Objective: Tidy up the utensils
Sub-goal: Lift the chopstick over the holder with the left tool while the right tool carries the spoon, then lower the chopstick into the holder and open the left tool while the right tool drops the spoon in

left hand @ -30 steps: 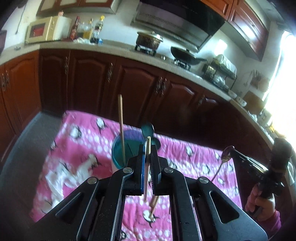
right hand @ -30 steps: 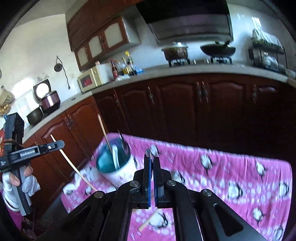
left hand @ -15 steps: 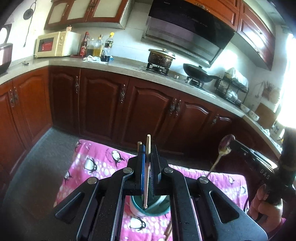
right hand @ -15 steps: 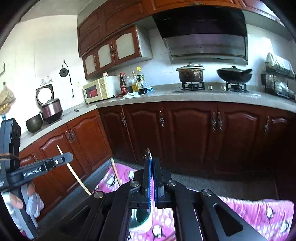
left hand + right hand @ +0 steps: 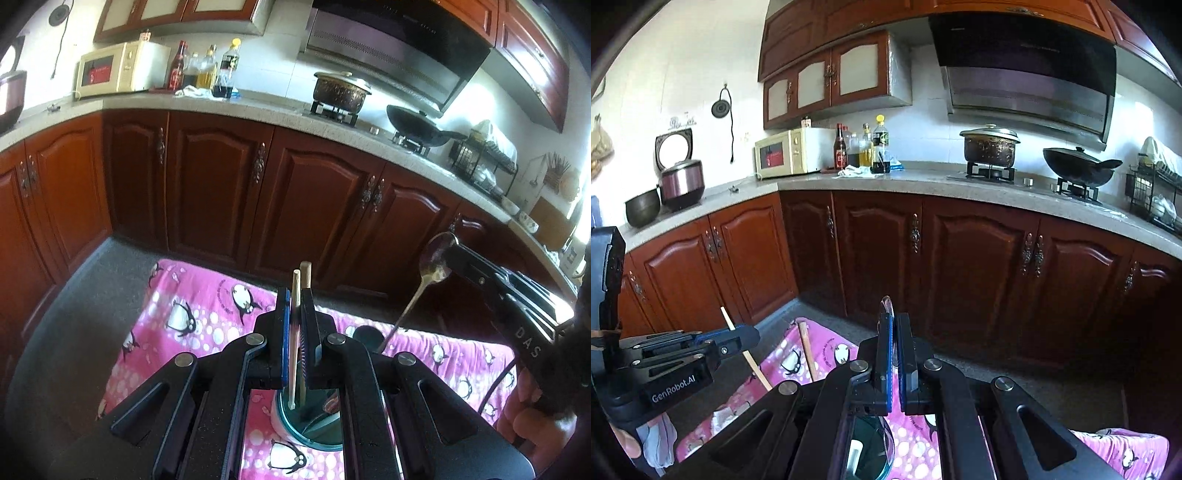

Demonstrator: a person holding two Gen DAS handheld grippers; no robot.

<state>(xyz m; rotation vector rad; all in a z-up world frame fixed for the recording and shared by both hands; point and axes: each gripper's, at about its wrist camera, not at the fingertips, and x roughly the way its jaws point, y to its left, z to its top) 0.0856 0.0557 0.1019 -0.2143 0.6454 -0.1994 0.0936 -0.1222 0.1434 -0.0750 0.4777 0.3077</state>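
Observation:
A teal utensil cup [image 5: 310, 424] stands on the pink penguin cloth [image 5: 192, 325], directly under both grippers. My left gripper [image 5: 294, 295] is shut on a pale wooden chopstick [image 5: 294, 332] held upright, its lower end inside the cup. A second, browner stick [image 5: 305, 273] stands in the cup behind it. My right gripper [image 5: 893, 325] is shut on a metal spoon [image 5: 436, 254], bowl up, its handle slanting down toward the cup [image 5: 868, 450]. In the right wrist view the left gripper [image 5: 727, 339] shows with its chopstick [image 5: 746, 354].
Dark wooden kitchen cabinets [image 5: 221, 192] stand close behind the cloth. The counter carries a microwave [image 5: 118, 70], bottles [image 5: 207, 70], a pot [image 5: 341, 90] and a wok [image 5: 417, 123]. A grey floor [image 5: 85, 302] lies left of the cloth.
Both grippers have risen and tilted up above the cup. The chopstick's lower end now hangs inside the cup, and the spoon's handle has come closer to it.

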